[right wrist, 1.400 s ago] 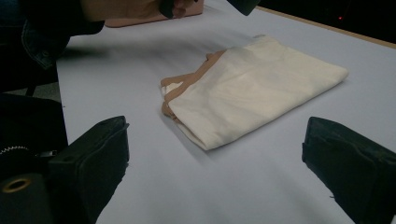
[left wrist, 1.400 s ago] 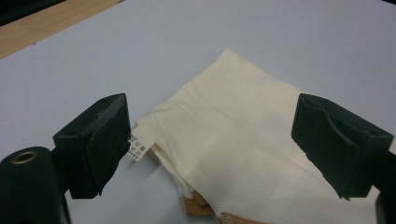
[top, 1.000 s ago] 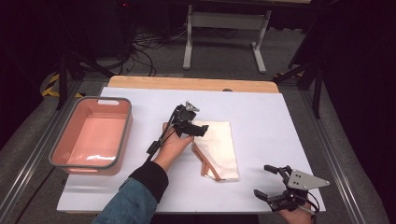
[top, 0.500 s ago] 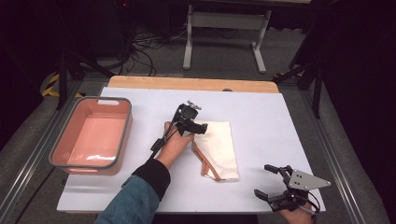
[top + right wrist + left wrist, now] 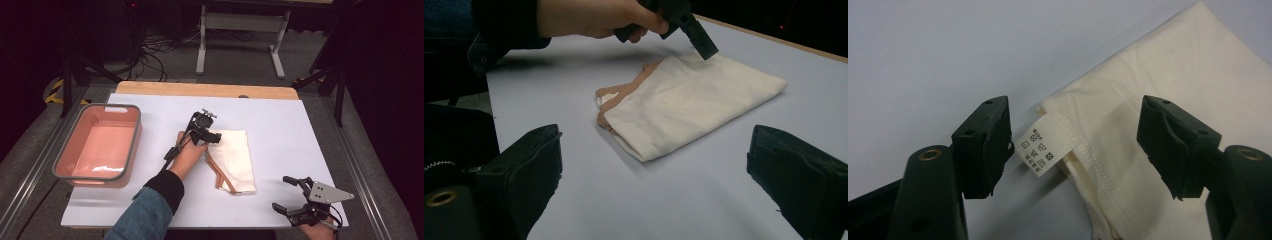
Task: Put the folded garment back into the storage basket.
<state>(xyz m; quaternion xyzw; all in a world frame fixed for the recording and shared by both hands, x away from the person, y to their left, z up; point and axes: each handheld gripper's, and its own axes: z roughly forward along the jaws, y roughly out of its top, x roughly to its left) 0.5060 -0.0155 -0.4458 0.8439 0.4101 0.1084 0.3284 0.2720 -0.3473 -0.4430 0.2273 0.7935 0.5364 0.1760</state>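
Note:
A folded cream garment (image 5: 235, 157) with tan trim along its left edge lies in the middle of the white table. My left gripper (image 5: 214, 138) hangs over its far left corner, pointing down. In the left gripper view that corner and its small care label (image 5: 1040, 150) sit between the jaws of the left gripper (image 5: 1078, 145). The jaws have just been closing, but the pads stand clear of the cloth. My right gripper (image 5: 281, 192) rests open near the front right edge with nothing in it. It faces the garment (image 5: 684, 105).
A pink tub (image 5: 131, 150) with a grey rim stands at the table's left, with nothing in it. A wooden strip (image 5: 200, 90) runs along the far edge. Beyond it are a metal stand's legs and cables on the floor.
The left hand has crept slightly farther along the garment toward its far corner. The right gripper has stayed put.

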